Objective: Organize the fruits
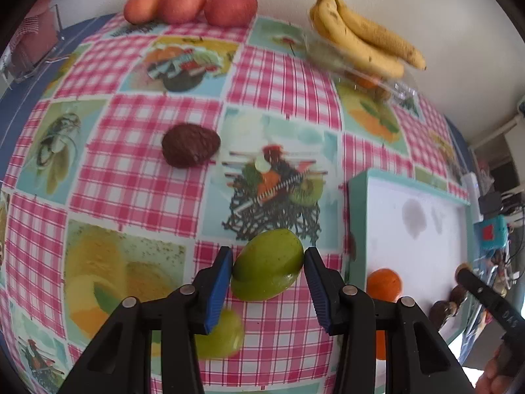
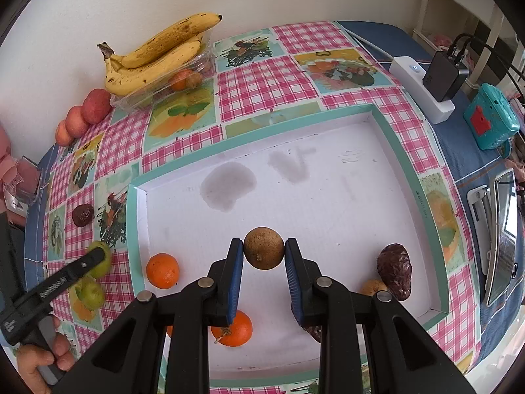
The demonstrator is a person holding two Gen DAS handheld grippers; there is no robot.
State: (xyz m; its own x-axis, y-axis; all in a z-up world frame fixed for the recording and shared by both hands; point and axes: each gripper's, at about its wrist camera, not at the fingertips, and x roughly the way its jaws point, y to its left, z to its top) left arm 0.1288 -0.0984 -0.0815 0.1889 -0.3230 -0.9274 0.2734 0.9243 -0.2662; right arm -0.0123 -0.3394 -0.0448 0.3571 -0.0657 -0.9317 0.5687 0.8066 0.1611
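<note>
Blue-padded right gripper [image 2: 264,256] is clamped on a brown round fruit [image 2: 263,248] above the white tray [image 2: 407,161]. Left gripper [image 1: 268,264] brackets a green fruit [image 1: 267,264] on the tablecloth [image 1: 131,170], jaws apparently not yet closed. Oranges [image 2: 162,270] and a dark avocado [image 2: 394,271] are trayed; bananas [image 2: 154,55], apples [image 1: 190,3] remain far.

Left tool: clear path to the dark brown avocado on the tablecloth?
Probably not yet: the left tool has a green fruit between its fingers. Otherwise the checked tablecloth up to the dark brown avocado lies bare.
</note>
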